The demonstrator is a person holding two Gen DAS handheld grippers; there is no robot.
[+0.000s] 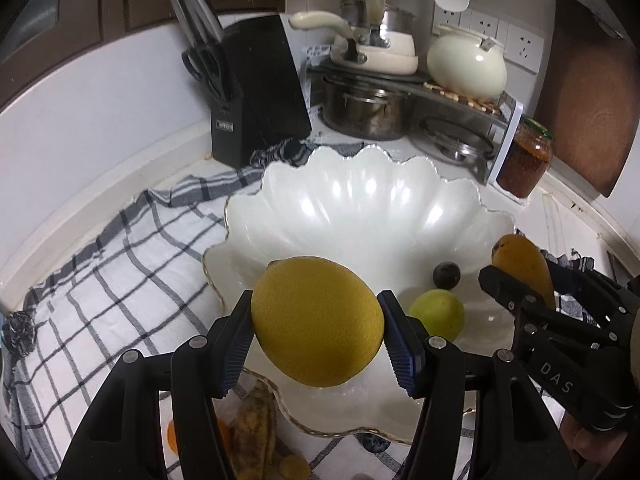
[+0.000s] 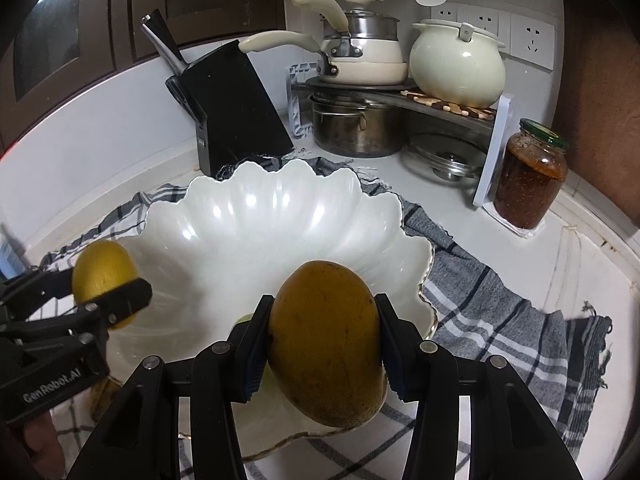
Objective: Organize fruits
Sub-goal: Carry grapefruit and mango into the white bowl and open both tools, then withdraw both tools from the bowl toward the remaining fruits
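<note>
Lemon (image 1: 318, 320) sits clamped between the jaws of my left gripper (image 1: 316, 330), held over the near rim of the scalloped white bowl (image 1: 360, 208). My right gripper (image 2: 322, 344) grips a mango (image 2: 326, 344) over the bowl's other side. Inside the bowl lie a green fruit (image 1: 438, 314) and a small dark one (image 1: 446, 275). The bowl rests on a checked cloth (image 1: 120, 264) on the counter (image 2: 520, 248).

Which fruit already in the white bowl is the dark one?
The small dark plum, lying behind the larger green fruit in the bowl.
</note>
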